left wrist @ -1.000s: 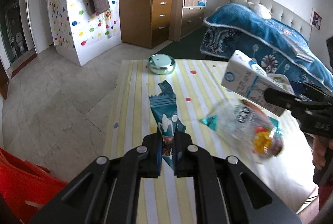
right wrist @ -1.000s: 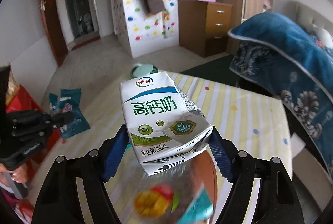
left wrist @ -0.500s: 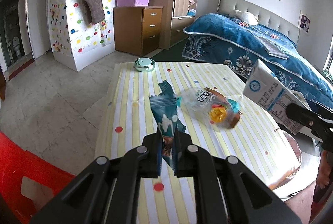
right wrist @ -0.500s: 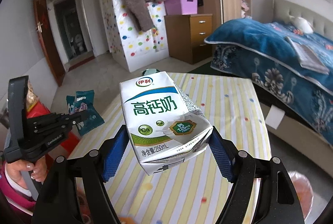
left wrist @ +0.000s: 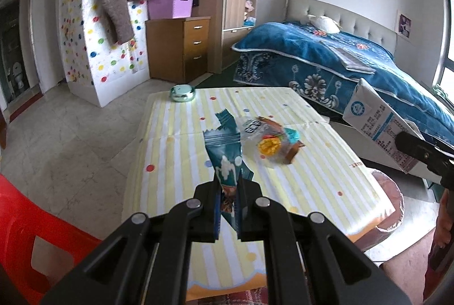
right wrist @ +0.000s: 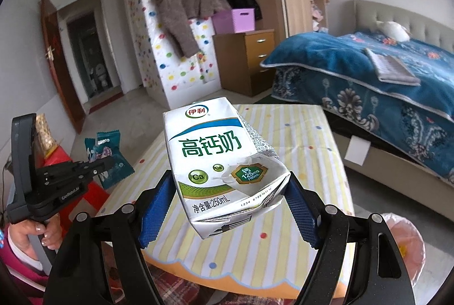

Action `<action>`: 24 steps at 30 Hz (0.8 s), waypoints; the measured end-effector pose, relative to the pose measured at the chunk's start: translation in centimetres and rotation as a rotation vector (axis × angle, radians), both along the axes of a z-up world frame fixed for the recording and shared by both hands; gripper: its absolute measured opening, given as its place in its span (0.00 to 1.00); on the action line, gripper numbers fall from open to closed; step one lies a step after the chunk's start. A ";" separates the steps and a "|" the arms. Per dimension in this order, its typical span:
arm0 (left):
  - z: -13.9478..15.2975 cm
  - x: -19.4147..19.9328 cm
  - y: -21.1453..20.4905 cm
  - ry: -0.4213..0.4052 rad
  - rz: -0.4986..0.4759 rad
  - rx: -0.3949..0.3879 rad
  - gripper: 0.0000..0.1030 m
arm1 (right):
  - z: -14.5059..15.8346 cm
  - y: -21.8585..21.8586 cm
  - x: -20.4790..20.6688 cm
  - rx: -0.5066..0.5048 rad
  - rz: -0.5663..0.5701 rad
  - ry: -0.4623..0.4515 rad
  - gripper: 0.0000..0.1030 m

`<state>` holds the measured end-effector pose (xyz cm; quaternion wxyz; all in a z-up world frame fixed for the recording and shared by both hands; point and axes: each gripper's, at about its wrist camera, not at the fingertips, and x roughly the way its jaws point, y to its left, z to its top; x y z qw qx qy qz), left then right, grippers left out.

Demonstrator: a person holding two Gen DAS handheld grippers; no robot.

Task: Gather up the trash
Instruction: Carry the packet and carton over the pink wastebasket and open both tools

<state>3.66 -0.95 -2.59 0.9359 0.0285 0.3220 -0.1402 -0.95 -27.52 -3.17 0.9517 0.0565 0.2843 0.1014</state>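
My left gripper is shut on a teal snack wrapper, held up above the near end of the striped table. The right wrist view shows the same wrapper sticking out of the left gripper, off the table's left side. My right gripper grips a dented white milk carton between its blue pads, above the table's near edge. That carton hangs at the right of the left wrist view. A clear snack bag with an orange print lies mid-table.
A round green tin sits at the table's far end. A bin lined with a pink bag stands on the floor by the table's right corner. A red plastic chair is at the left. Bed and drawers stand beyond.
Both grippers have drawn back from the table and risen a little, each keeping its item. The clear snack bag now lies farther ahead on the table.
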 end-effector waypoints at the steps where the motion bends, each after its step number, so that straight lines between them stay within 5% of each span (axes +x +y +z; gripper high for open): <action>1: 0.0 -0.2 -0.4 -0.005 -0.012 0.003 0.05 | 0.0 -0.6 -0.4 0.001 -0.022 -0.005 0.74; 9: -0.9 0.0 -7.0 -0.010 -0.175 0.029 0.05 | -0.7 -6.0 -4.0 0.009 -0.206 -0.020 0.74; 24: -5.6 -2.3 -30.7 0.035 -0.654 0.119 0.05 | -5.3 -18.8 -11.8 -0.023 -0.658 0.130 0.75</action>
